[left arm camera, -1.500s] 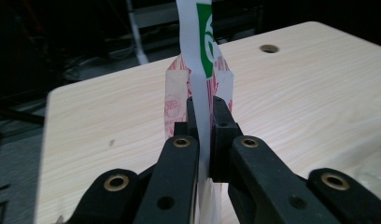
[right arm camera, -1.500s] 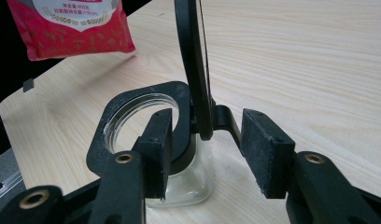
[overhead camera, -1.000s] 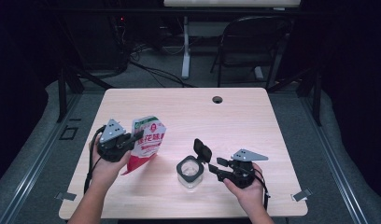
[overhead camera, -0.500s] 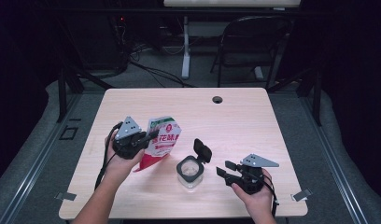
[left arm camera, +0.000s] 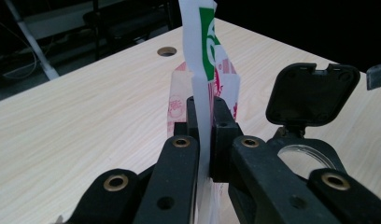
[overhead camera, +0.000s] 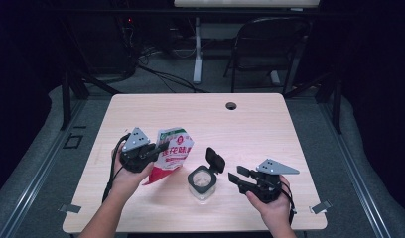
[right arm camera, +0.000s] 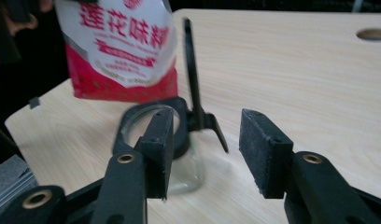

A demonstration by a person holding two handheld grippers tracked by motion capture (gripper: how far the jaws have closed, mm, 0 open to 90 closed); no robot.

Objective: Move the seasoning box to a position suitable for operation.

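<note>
The left gripper has its jaws clamped flat on the upper edge of a red-and-white printed foil pouch with a green mark, as the left gripper view shows: the thin sheet stands pinched between the two black pads. The pouch hangs from that grip, tilted, its long axis running from the gripper down toward the near left, its red lower corner close to or resting on the table; which of the two cannot be told.

The right gripper holds nothing. Its jaws have just been closing a little yet stand wide apart, with bare table between the pads. It hovers just to the right of a small clear glass jar with a black rim and a black hinged lid; the lid stands upright at the jar's far right side, so the mouth is open.

The relation that matters: the jar sits between the two grippers, just right of the pouch and slightly nearer. The pouch would likely need carrying rightward and tipping over that mouth, the left hand being the one loaded; the right hand is nearer the jar to steady it.

All this rests on a pale wooden table with a round cable hole near its far edge. Beyond is a dark room with a black chair and cables on the floor.
</note>
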